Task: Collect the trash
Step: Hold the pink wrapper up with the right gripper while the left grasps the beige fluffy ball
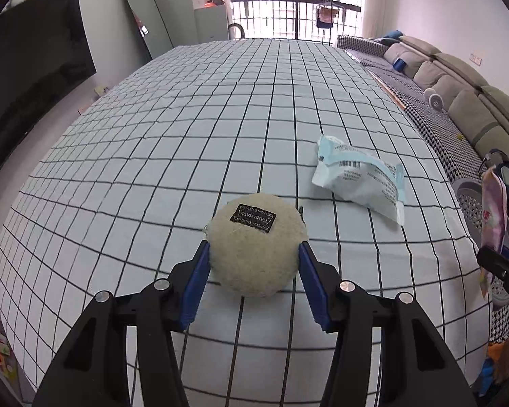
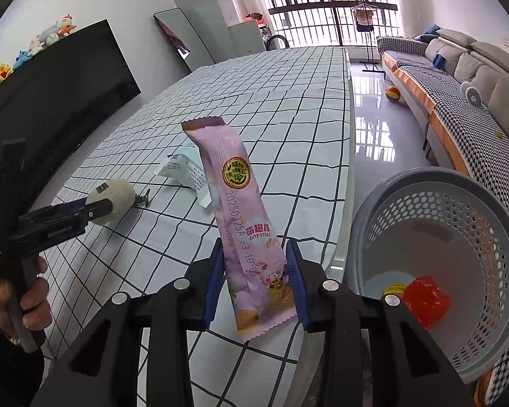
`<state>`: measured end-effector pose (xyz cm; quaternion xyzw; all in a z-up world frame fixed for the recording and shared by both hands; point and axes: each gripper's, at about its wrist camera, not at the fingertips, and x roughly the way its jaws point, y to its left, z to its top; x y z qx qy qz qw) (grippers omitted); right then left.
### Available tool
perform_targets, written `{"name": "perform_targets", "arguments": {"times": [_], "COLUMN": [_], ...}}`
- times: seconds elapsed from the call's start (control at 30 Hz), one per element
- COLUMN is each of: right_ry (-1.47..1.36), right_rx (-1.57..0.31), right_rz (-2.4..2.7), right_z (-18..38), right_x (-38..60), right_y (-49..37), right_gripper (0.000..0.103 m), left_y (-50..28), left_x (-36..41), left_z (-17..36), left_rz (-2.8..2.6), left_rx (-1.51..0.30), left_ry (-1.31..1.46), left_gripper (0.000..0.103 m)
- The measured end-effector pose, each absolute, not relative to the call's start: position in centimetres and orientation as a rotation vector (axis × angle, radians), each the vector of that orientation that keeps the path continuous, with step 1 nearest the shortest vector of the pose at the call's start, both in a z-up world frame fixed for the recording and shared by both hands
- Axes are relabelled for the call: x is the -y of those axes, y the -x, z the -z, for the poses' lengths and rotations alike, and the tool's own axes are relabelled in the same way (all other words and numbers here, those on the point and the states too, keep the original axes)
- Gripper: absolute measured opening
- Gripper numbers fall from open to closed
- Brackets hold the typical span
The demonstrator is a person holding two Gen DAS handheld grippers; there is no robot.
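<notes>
On the bench point(image 1: 152, 135) we find the ball point(image 1: 256, 247) between the fingers of our left hand-held gripper point(image 1: 254, 264), and the pouch point(image 1: 359, 176) lies beyond it to the right. Our right hand-held gripper point(image 2: 254, 271) has the stick wrapper point(image 2: 244, 217) upright above the bench's right edge. The basket point(image 2: 434, 183) stands to the right of the bench, with a crumpled piece point(image 2: 424, 300) in it. The sofa point(image 2: 458, 78) runs along behind.

Grid-checked table point(image 1: 186, 135) carries a crumpled white wrapper point(image 1: 359, 178), just right of a fuzzy ball point(image 1: 256, 247) resting there
</notes>
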<state>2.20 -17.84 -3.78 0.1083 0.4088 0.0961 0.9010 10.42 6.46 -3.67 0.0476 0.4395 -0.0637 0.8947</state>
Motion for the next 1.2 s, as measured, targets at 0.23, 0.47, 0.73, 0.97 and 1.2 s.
{"name": "perform_targets", "arguments": {"times": [0.23,0.47,0.73,0.97,1.2], "right_ry": [-0.215,-0.193,-0.182,-0.182,-0.187], "right_rx": [-0.844,-0.842,-0.834,-0.825,-0.831], "right_rz": [-0.205,-0.221,-0.22,-0.214,-0.207], "right_z": [3.7,3.4,2.9,2.5,2.9], "right_x": [17.6,16.6,16.2,16.5,16.7], "right_y": [-2.0,-1.5,-1.0,-0.6,-0.5], "right_gripper": [0.035,0.035,0.035,0.035,0.035], "left_y": [-7.2,-6.4,-7.6,-10.0,-10.4], "left_x": [-6.2,-6.7,-6.2,-5.3,-5.3], "left_z": [5.7,6.3,4.9,5.9,6.5], "left_rz": [0.139,0.128,0.127,0.12,0.121], "left_rx": [-0.954,-0.963,-0.909,-0.946,-0.967], "left_ry": [-0.122,-0.124,-0.11,-0.121,-0.091], "left_gripper": [0.051,0.058,0.075,0.076,0.061]}}
